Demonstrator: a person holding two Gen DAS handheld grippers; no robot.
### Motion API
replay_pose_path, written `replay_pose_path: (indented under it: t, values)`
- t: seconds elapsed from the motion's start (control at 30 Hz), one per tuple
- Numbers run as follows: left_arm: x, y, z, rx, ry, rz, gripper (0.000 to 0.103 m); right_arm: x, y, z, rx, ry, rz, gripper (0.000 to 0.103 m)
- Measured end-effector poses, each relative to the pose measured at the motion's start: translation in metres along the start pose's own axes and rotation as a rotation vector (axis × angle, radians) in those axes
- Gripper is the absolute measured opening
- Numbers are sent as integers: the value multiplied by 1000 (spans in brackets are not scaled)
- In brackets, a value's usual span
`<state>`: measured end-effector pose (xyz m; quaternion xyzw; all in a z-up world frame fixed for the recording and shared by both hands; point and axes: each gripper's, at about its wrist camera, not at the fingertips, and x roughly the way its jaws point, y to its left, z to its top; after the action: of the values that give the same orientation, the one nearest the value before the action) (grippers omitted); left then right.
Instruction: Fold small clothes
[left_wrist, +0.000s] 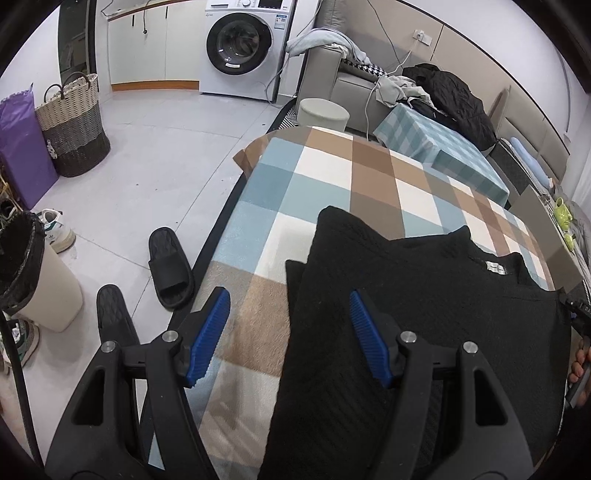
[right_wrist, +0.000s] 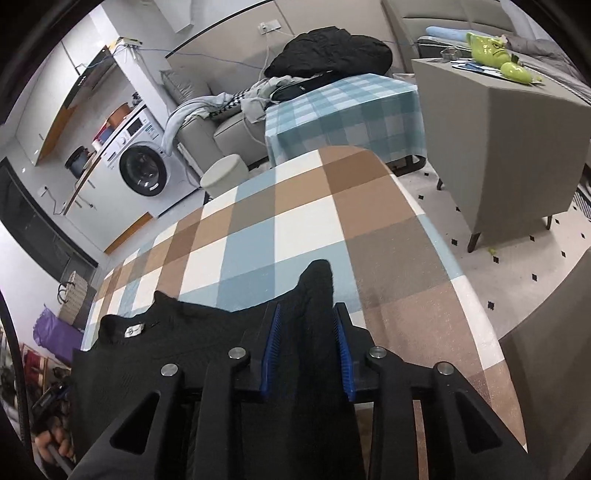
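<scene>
- Here, the black knit garment (left_wrist: 424, 314) lies on the table's plaid cloth (left_wrist: 332, 177) near my edge of it, its neck label (left_wrist: 495, 266) facing up and one side already folded in over the body.
- My right gripper (right_wrist: 306, 350) has a raised fold of that black knit (right_wrist: 317, 295) standing between its blue pads (right_wrist: 272, 347); the jaws are narrow, the fabric fills the gap, yet I cannot tell whether the pads truly press on it.
- My left gripper (left_wrist: 288, 336) hangs over the garment's left edge with its jaws spread wide and nothing caught; one blue pad (left_wrist: 365, 339) is above the knit, the other (left_wrist: 208, 336) above bare plaid.
- Beyond the far end of the table stand a round pale stool (left_wrist: 323, 112) and a second surface under a teal check cloth (left_wrist: 443, 155).
- A grey sofa (left_wrist: 347, 74) behind them carries a heap of clothes, a dark jacket (left_wrist: 454, 99) among them.
- A washing machine (left_wrist: 243, 48) stands against the far wall.
- On the floor to my left are black slippers (left_wrist: 171, 269), a woven basket (left_wrist: 74, 125) and a lined bin (left_wrist: 33, 273).
- To the right, a grey cabinet (right_wrist: 498, 147) holds green ceramic pieces (right_wrist: 491, 48).
</scene>
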<state>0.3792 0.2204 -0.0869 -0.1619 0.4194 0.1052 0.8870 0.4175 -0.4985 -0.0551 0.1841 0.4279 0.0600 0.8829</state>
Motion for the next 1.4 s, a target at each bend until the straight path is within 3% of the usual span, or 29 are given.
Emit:
replay_pose_path:
  t: [0.13, 0.23, 0.4, 0.57, 0.8, 1.13, 1.4]
  values:
    - [6, -7, 3, 23, 0, 4, 54, 0, 2, -3, -9, 18, -3, 30]
    - [4, -8, 2, 17, 9, -4, 54, -7, 5, -6, -1, 23, 10, 43]
    - [-19, -5, -11, 16, 8, -6, 54, -32, 17, -22, -60, 32, -7, 55]
    - [-54, -5, -38, 24, 13, -18, 58, -67, 26, -55, -93, 61, 29, 80]
    - [-111, -4, -98, 20, 13, -44, 71, -121, 12, -117, -57, 100, 83, 81]
    - [-156, -7, -166, 1, 25, -67, 75, -174, -33, -216, 177, 130, 126, 81]
    - [-164, -28, -190, 69, 47, -72, 82, -181, -37, -231, 244, 118, 219, 81]
